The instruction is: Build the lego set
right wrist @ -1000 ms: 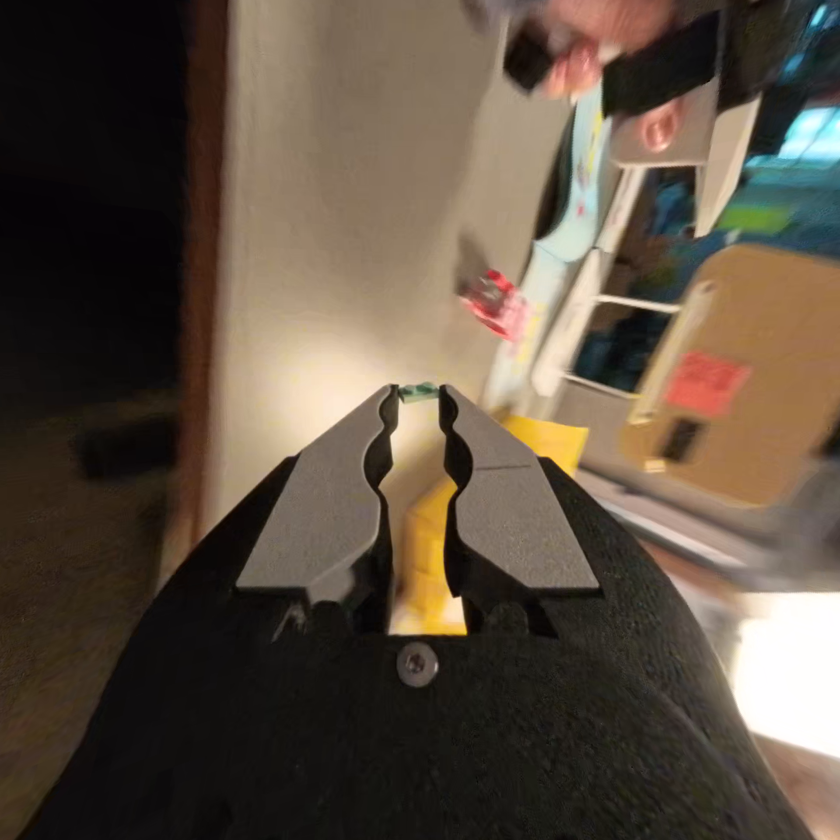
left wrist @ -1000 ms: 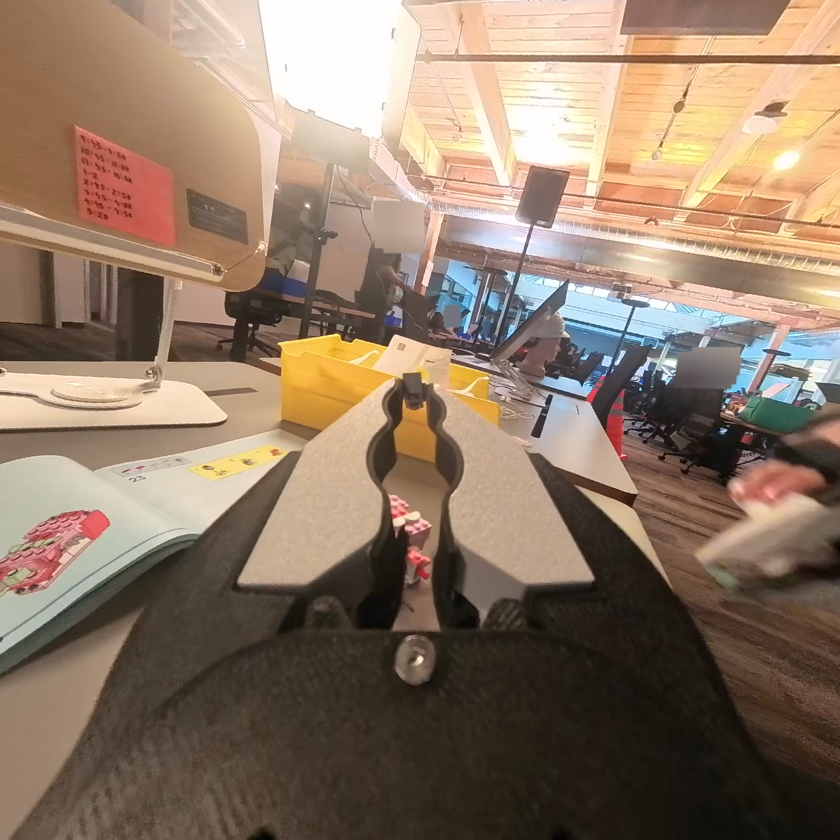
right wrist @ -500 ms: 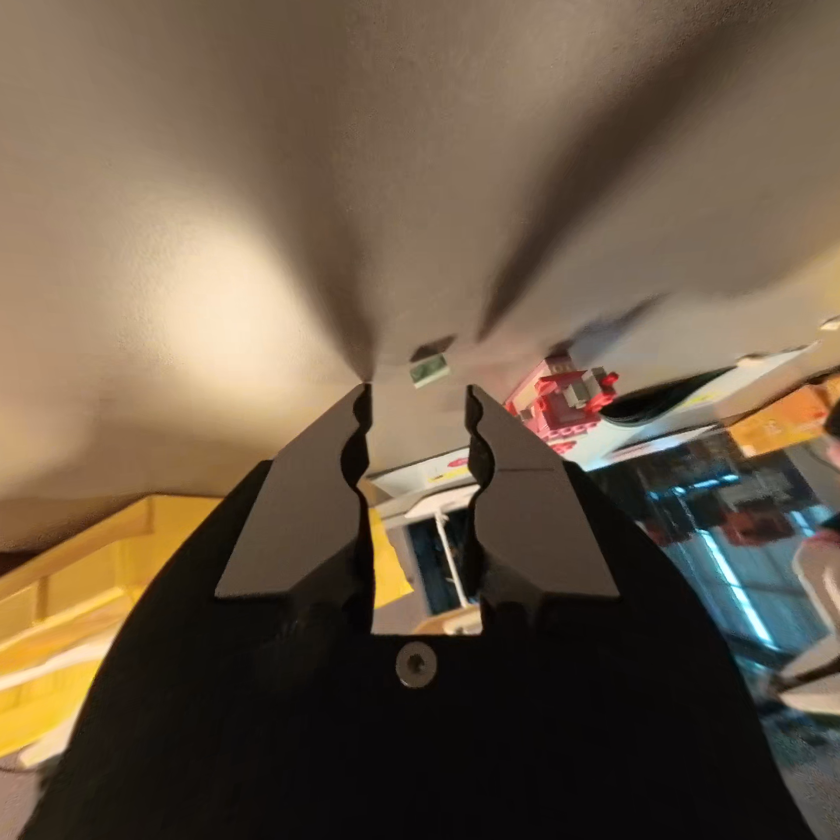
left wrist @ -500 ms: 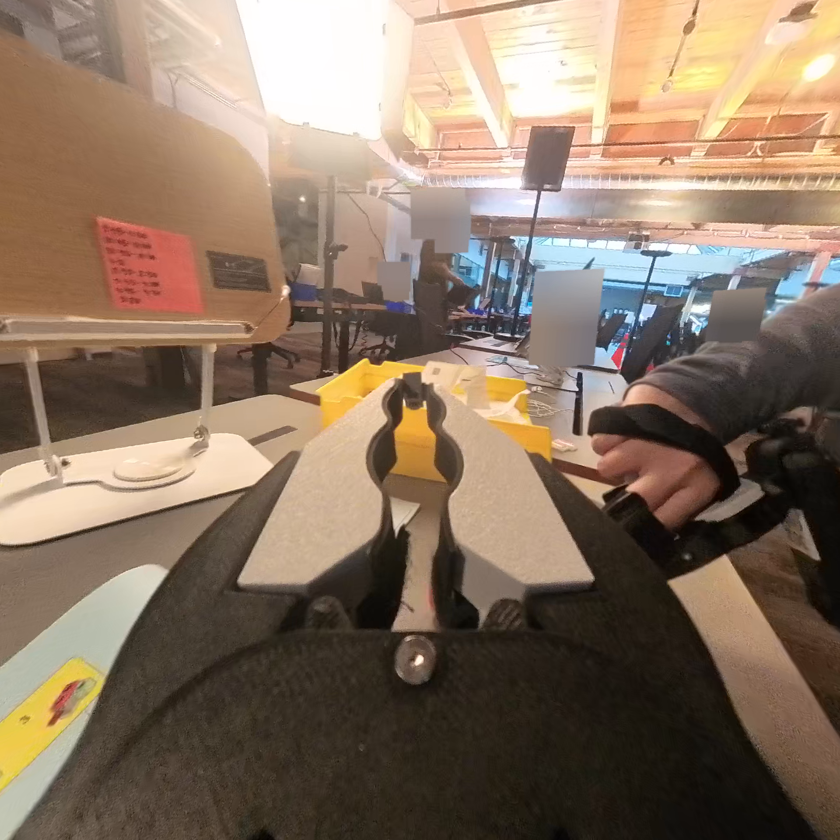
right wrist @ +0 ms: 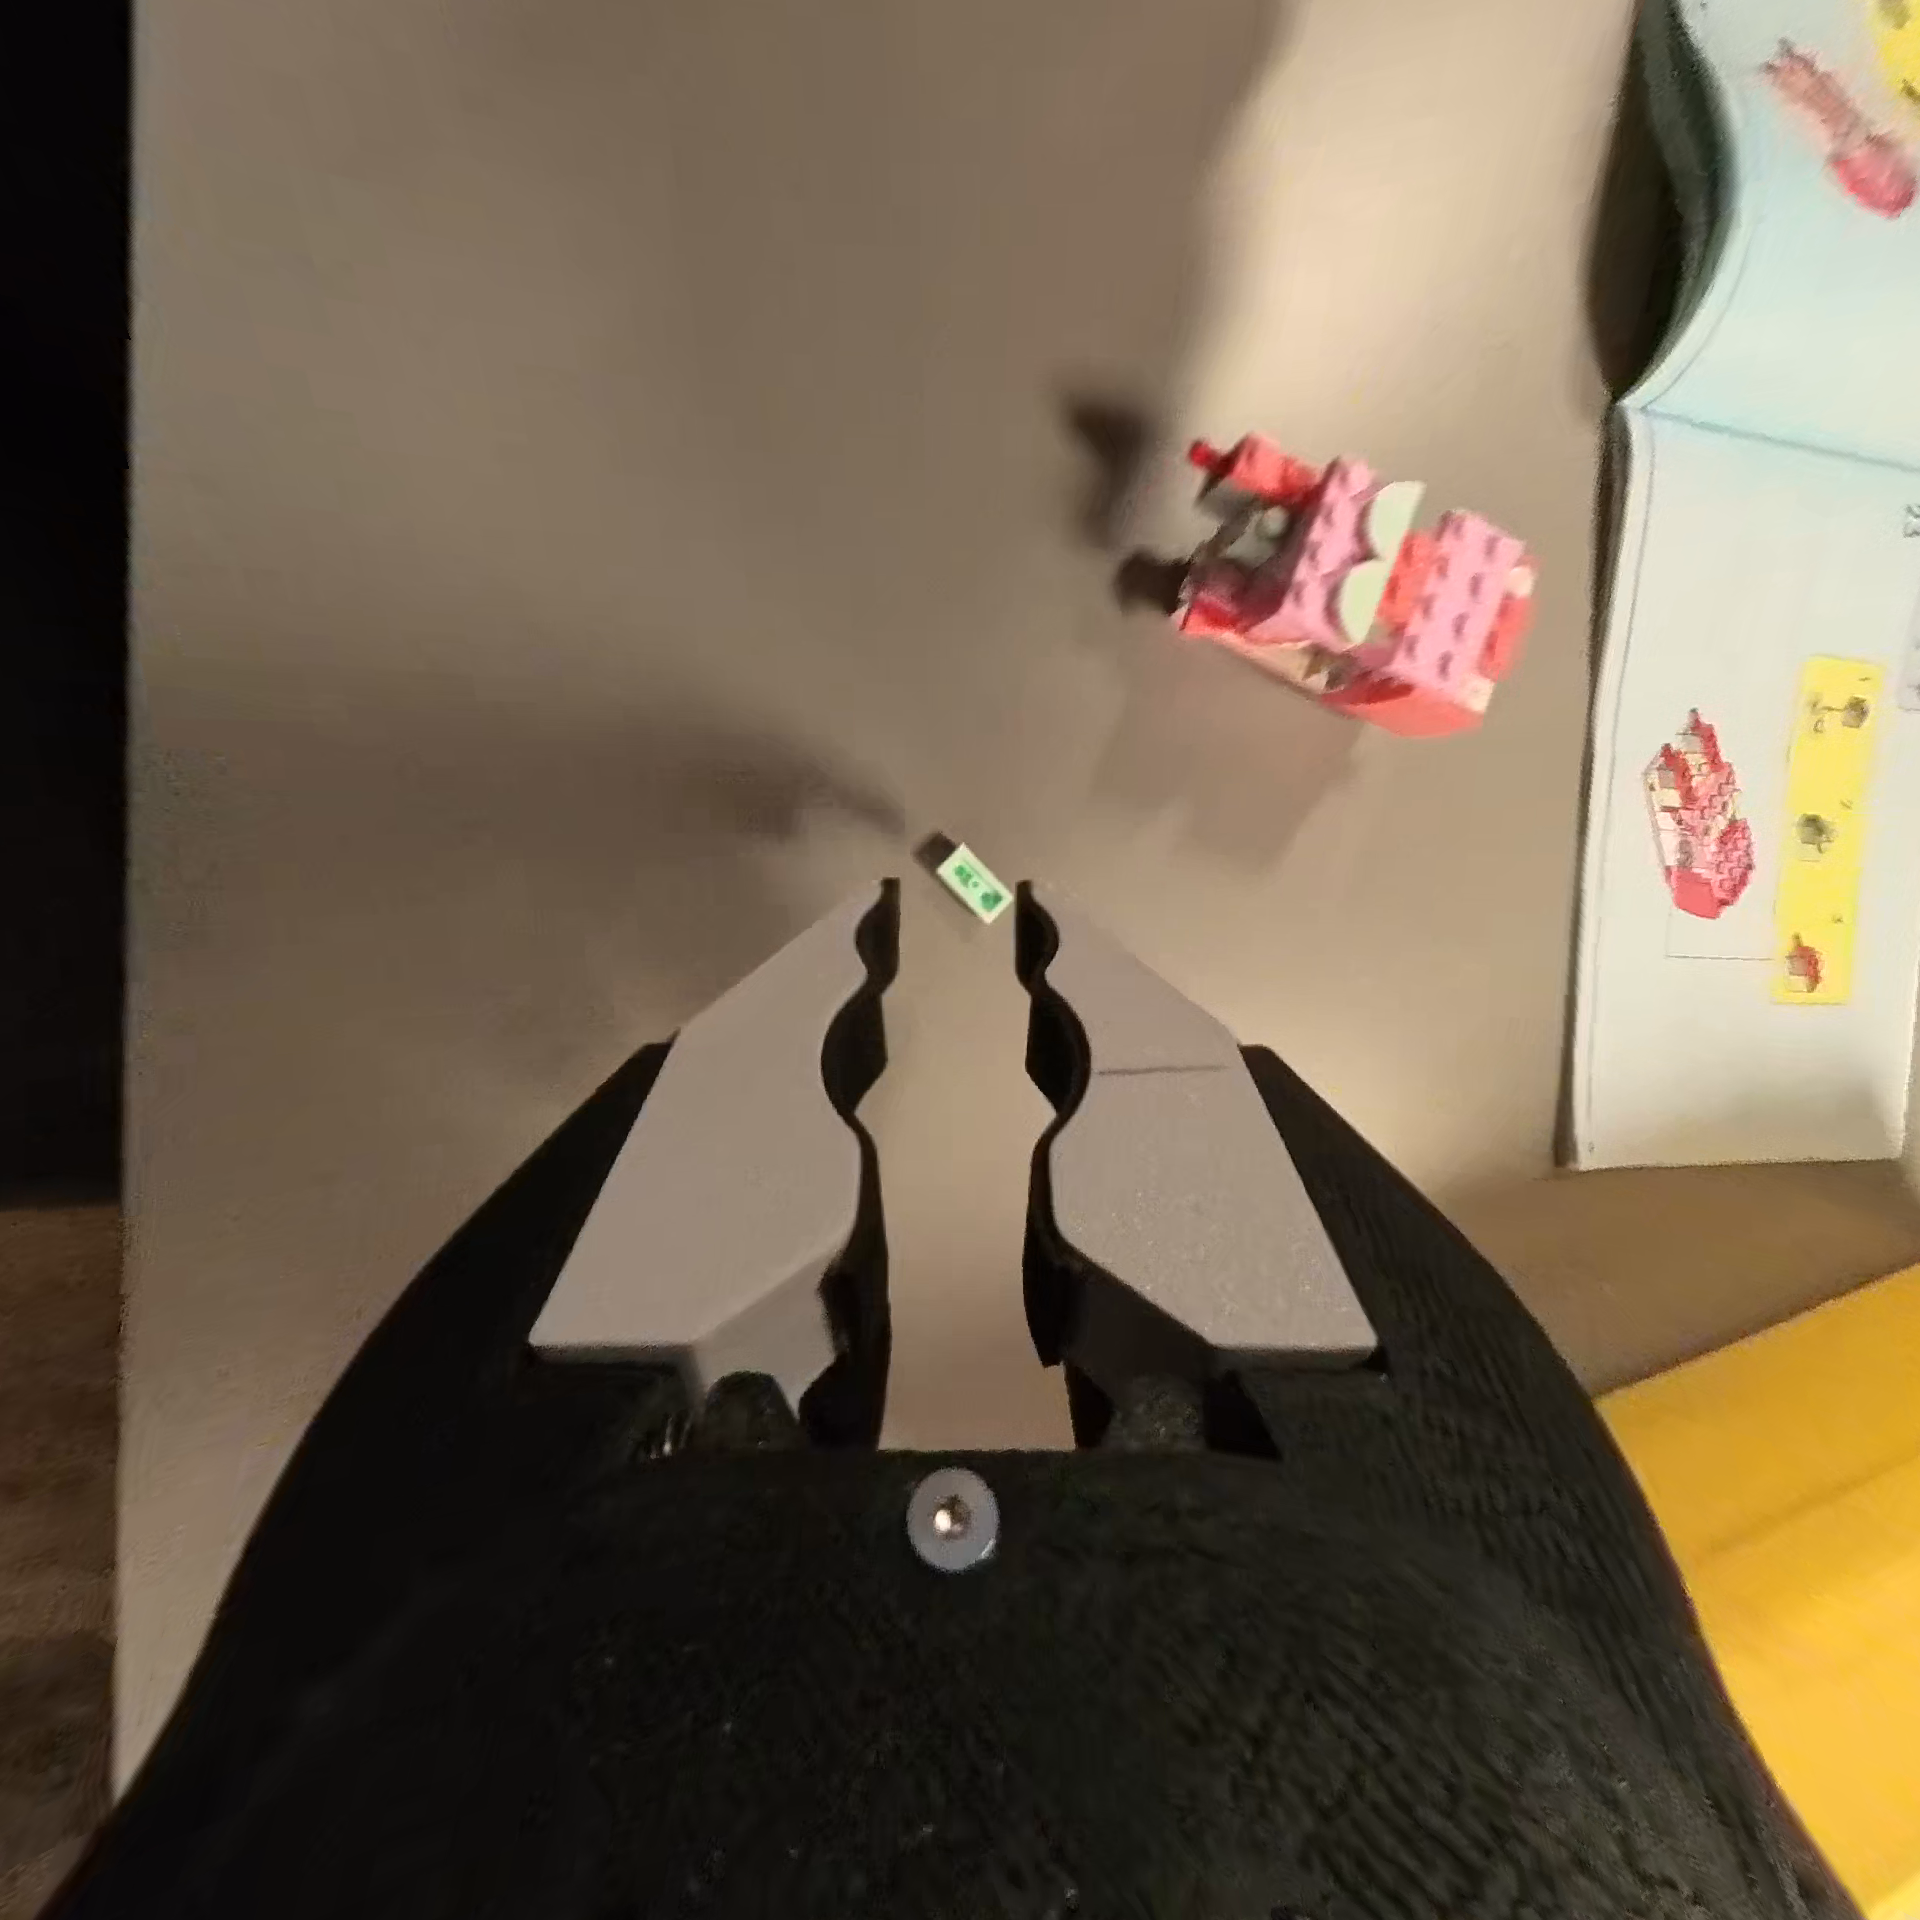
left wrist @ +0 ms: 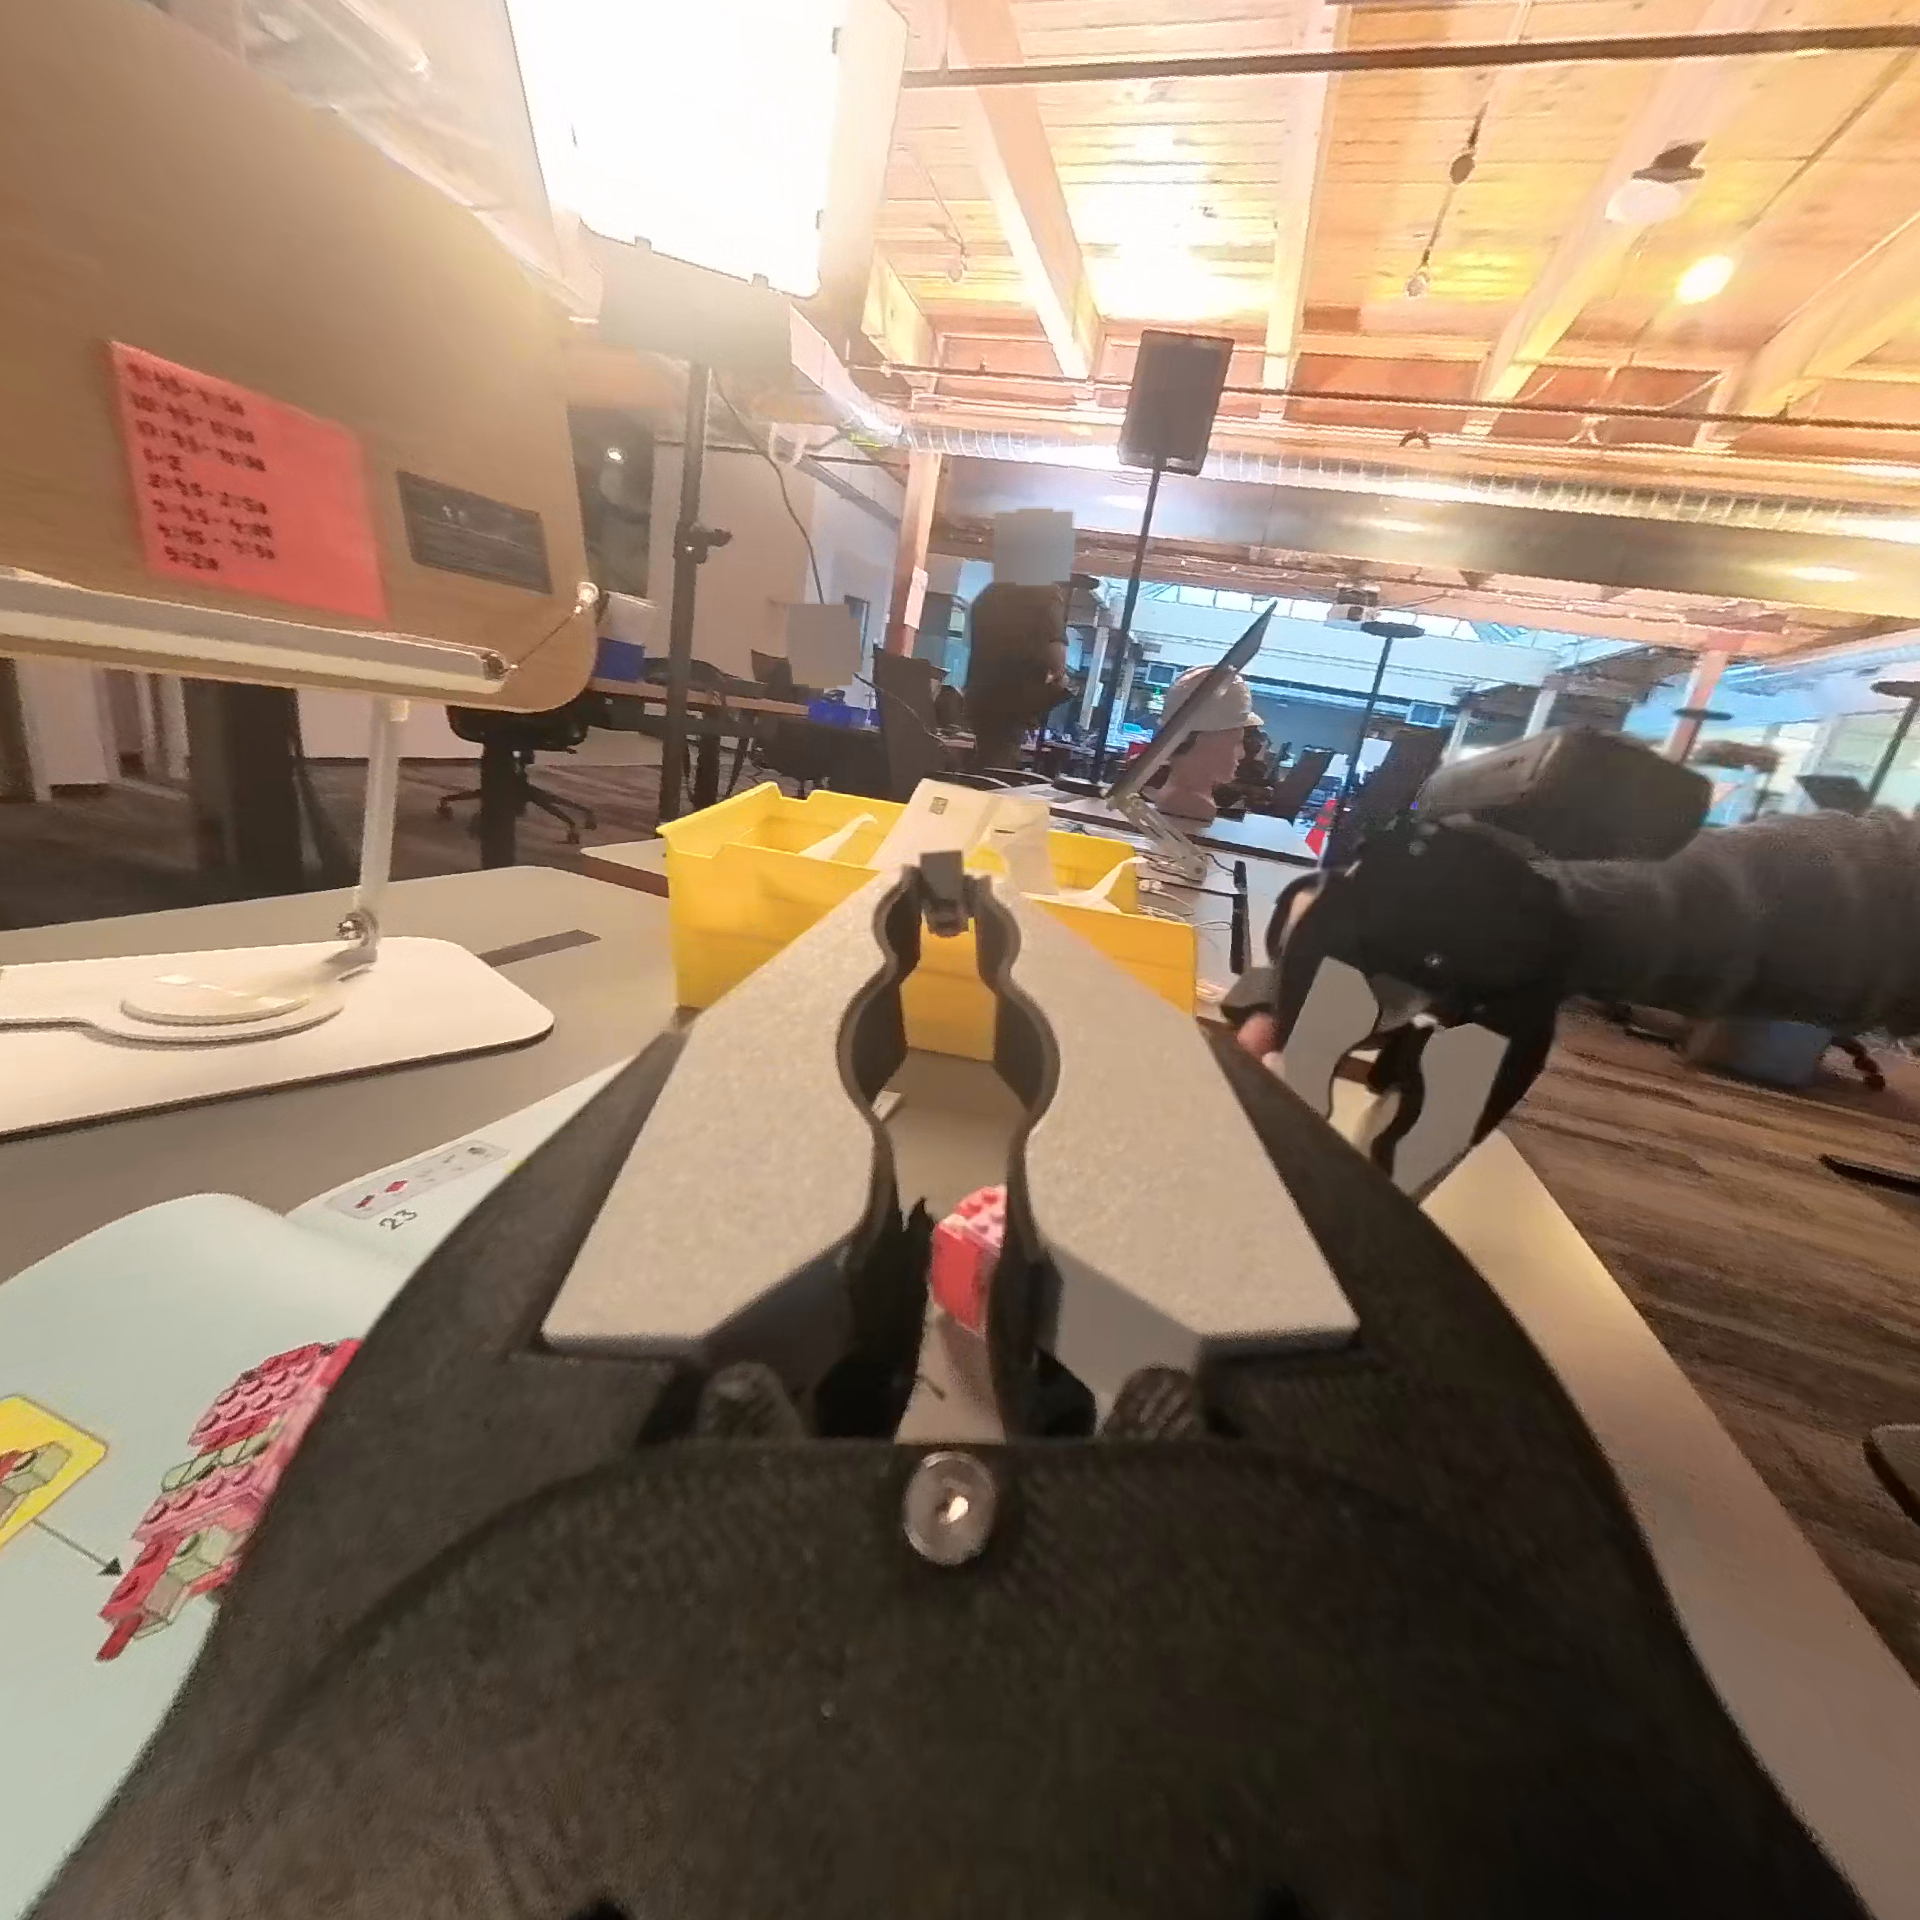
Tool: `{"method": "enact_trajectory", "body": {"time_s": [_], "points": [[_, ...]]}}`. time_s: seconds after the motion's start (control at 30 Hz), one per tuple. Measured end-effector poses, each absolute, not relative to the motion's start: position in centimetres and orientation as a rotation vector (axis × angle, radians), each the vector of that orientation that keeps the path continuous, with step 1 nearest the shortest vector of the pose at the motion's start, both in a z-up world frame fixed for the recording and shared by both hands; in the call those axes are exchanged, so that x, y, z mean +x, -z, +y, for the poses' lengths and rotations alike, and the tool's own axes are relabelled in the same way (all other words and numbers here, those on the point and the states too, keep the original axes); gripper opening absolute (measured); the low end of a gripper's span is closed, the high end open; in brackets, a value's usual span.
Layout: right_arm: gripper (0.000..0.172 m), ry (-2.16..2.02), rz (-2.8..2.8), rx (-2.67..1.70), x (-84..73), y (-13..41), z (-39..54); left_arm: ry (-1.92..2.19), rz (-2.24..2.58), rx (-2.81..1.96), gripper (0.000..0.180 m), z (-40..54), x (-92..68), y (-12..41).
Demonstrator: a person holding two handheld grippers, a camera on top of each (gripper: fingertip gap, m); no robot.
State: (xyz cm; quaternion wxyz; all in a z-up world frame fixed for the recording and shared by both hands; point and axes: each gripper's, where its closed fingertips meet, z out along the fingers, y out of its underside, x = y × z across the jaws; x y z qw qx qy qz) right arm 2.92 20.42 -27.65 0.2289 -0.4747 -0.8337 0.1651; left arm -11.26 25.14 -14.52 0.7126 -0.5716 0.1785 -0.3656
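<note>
My left gripper (left wrist: pixel 943 896) is shut on a small dark grey piece (left wrist: pixel 943 883) and holds it above the grey table (left wrist: pixel 312 1122). A pink and red brick model (left wrist: pixel 966 1252) sits on the table below its fingers. My right gripper (right wrist: pixel 956 885) is open, with its tips down at the table (right wrist: pixel 520 520). A small white tile with green print (right wrist: pixel 971 881) lies flat between the tips, close to the right one, and neither pad presses on it. The brick model (right wrist: pixel 1351 592) stands beyond it to the right. The right gripper also shows in the left wrist view (left wrist: pixel 1397 1117).
A yellow compartment bin (left wrist: pixel 790 935) stands behind on the table and shows in the right wrist view (right wrist: pixel 1766 1558). An open instruction booklet (left wrist: pixel 125 1382) lies at the left, also in the right wrist view (right wrist: pixel 1714 831). A white stand base (left wrist: pixel 260 1008) carries a wooden board. The table edge (left wrist: pixel 1558 1299) runs at the right. There is about 20 centimetres between the tips of the two grippers.
My right gripper held the green-printed tile a second ago, then opened and let it go onto the table. Its jaws have since narrowed around the lying tile. My left gripper kept its dark piece.
</note>
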Motion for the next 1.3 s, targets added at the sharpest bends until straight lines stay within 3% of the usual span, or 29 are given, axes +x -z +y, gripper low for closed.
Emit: {"method": "enact_trajectory", "body": {"time_s": [0.47, 0.6, 0.77, 0.87, 1.13, 1.3], "points": [[0.018, -0.400, -2.481, -1.262, 2.5, 29.6, 20.9, 0.585, 0.602, -1.107, 0.008, 22.4, -9.3, 12.8], [0.006, -0.327, -2.495, -1.248, 2.6, 30.0, 21.0, 0.581, 0.629, -1.102, 0.008, 22.2, -8.6, 13.1], [0.005, -0.430, -2.365, -1.457, 2.2, 28.4, 21.3, 0.489, 0.633, -1.033, 0.008, 21.6, -8.7, 12.2], [0.005, -0.544, -2.185, -1.481, 0.1, 22.8, 22.0, 0.498, 0.598, -0.965, 0.008, 20.5, -9.3, 9.9], [0.004, -0.670, -2.072, -1.090, -7.9, -1.7, 19.8, 0.532, 0.419, -0.747, 0.008, 18.7, -10.4, -2.8], [0.005, -0.646, -2.199, -0.936, -11.8, -8.4, 17.2, 0.622, 0.280, -0.679, 0.008, 16.6, -13.1, -7.5]]}}
